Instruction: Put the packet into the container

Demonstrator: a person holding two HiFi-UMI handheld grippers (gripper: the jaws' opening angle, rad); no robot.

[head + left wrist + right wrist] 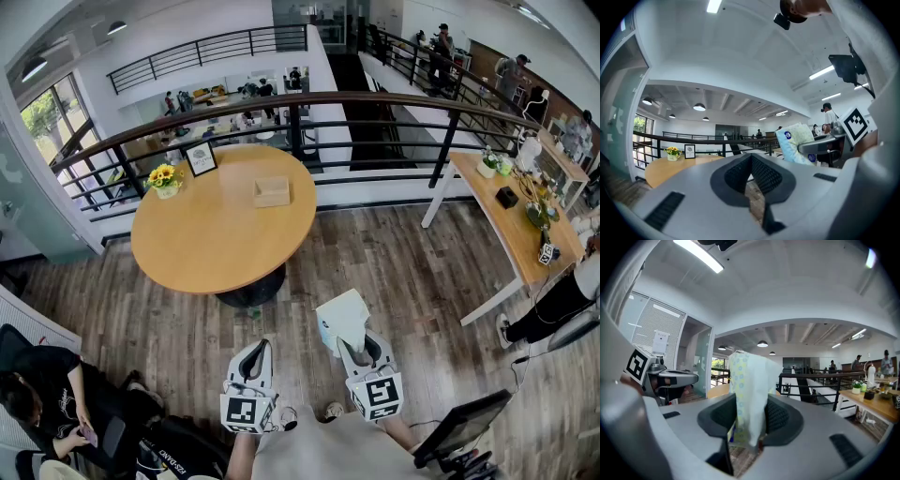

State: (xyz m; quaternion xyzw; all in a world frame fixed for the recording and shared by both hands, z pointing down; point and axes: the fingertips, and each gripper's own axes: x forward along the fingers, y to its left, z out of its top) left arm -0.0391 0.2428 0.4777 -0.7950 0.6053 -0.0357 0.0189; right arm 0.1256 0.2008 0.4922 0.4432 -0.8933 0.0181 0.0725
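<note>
My right gripper (359, 345) is shut on a pale, soft packet (342, 319) with a blue and yellow print, which stands up between the jaws (747, 390). The packet (796, 143) also shows in the left gripper view, off to the right. My left gripper (257, 351) hangs beside it, to the left, shut with nothing between its jaws (751, 164). Both are over the wooden floor, short of the round wooden table (216, 244). A small open wooden container (272, 192) sits on the table's far right part, well ahead of both grippers.
A pot of yellow flowers (164, 178) and a small picture frame (200, 157) stand at the table's far left. A dark railing (375, 122) runs behind it. A long desk (511, 230) lies to the right, a person (47, 394) sits at lower left, and a monitor (459, 427) is at lower right.
</note>
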